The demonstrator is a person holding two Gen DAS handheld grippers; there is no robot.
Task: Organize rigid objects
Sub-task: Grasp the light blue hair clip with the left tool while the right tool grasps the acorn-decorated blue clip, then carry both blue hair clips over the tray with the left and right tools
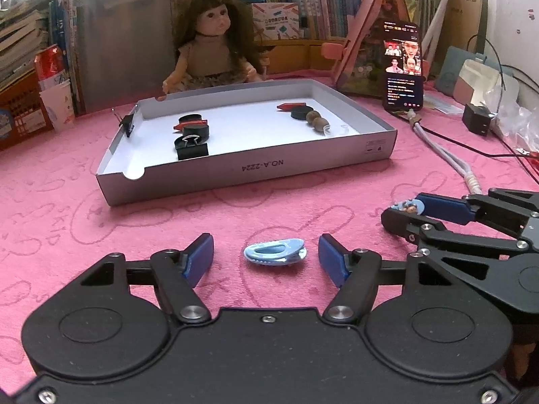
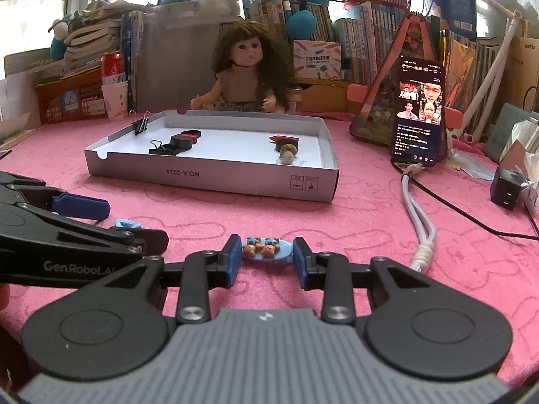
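A light blue hair clip (image 1: 274, 251) lies on the pink cloth between the open fingers of my left gripper (image 1: 266, 256), not touched. It also shows in the right wrist view (image 2: 128, 224). My right gripper (image 2: 267, 256) has its pads against both sides of a blue oval clip with small bear figures (image 2: 266, 250), which rests on the cloth. This clip also shows in the left wrist view (image 1: 409, 207). A white cardboard tray (image 1: 256, 168) farther back holds black discs, red pieces, a black binder clip (image 1: 192, 148) and brown nuts.
A doll (image 1: 212, 43) sits behind the tray. A phone (image 1: 402, 67) stands at the right with a white cable (image 1: 451, 161) across the cloth. A black charger (image 1: 476, 119) lies at the far right. Books, a red can (image 1: 50, 64) and paper cups line the back.
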